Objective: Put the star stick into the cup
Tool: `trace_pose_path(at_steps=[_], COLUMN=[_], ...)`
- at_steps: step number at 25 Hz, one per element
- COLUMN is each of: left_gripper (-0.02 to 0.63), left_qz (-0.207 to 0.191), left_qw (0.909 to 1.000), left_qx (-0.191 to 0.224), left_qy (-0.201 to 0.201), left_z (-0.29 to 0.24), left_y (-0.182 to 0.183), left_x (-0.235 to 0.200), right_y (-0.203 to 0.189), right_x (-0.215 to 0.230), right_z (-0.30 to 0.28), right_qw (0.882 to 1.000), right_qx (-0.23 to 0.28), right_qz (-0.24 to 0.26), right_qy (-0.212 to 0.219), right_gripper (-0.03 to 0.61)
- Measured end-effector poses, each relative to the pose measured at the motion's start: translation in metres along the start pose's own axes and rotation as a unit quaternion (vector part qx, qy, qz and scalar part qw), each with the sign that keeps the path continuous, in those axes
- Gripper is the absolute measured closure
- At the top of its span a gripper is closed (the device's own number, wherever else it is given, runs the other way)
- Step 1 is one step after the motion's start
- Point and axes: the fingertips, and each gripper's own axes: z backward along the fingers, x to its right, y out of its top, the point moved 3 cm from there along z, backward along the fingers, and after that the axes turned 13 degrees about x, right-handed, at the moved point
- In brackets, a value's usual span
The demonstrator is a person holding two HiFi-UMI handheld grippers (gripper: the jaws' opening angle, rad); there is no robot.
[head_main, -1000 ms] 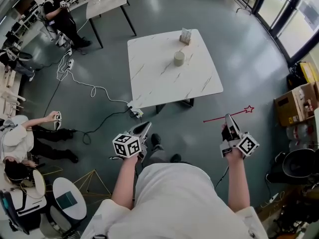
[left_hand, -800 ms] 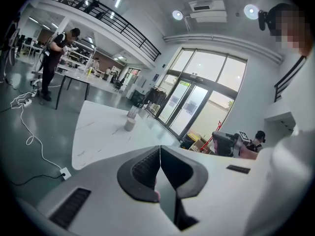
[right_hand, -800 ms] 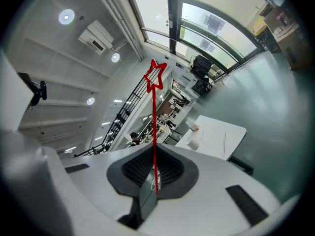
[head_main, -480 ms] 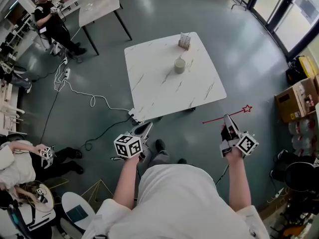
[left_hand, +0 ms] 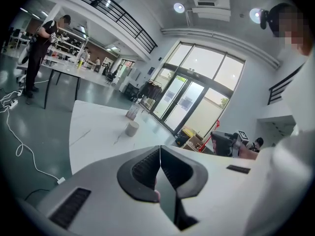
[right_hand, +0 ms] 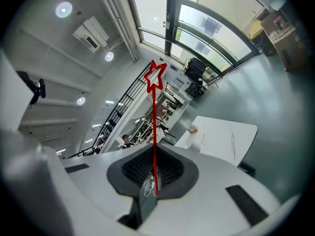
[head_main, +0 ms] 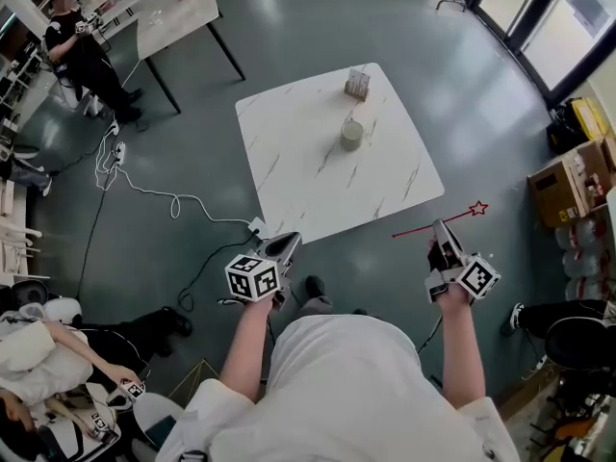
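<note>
Marble surface (head_main: 289, 162) with cup (head_main: 351, 135) stands well ahead; right gripper (head_main: 440, 227) fingers clamp stick (head_main: 414, 229) for carrying; left gripper (head_main: 286, 243) fingers together, empty.

Bright, even indoor light. In the head view, daylight comes from tall glass doors (head_main: 544, 8) at the upper right and lays a soft sheen on the glossy grey-green floor (head_main: 289, 27); shadows are faint. The square white marbled table (head_main: 318, 171) is brightly lit. Both gripper views are fisheye, with dark rounded corners and bowed lines. In the right gripper view, round ceiling lamps (right_hand: 64, 9) glare, while the thin red star-tipped stick (right_hand: 154, 127) looks sharp.
</note>
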Motion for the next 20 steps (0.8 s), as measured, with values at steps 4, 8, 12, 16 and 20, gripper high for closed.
trace_pose_path(at_steps=[4,8,12,16,20], left_gripper=[0.6,0.598,0.598,0.6,0.598], left_qz=[-0.003,-0.004,-0.009,-0.013,-0.009], left_qw=[0.9999,0.9998,0.9995,0.999,0.9987], left_qx=[-0.007,-0.008,-0.013,-0.018,-0.023], left_qy=[-0.011,-0.02,-0.029,-0.04,-0.044], left_z=[-0.008,-0.012,-0.014,-0.019,-0.02], left_y=[0.016,0.031,0.042,0.051,0.054], left_x=[-0.022,-0.044,-0.06,-0.074,-0.086], right_y=[-0.01,-0.021,-0.031,-0.04,-0.052], right_x=[-0.003,-0.008,-0.012,-0.016,-0.019], right_z=[-0.017,-0.035,-0.051,-0.07,-0.082], right_qw=[1.0,1.0,0.999,0.999,0.999], right_qx=[0.009,0.018,0.024,0.028,0.025], right_qz=[0.0,0.004,0.006,0.009,0.011], right_qy=[-0.014,-0.013,-0.024,-0.026,-0.033], right_gripper=[0.548,0.548,0.548,0.548,0.548])
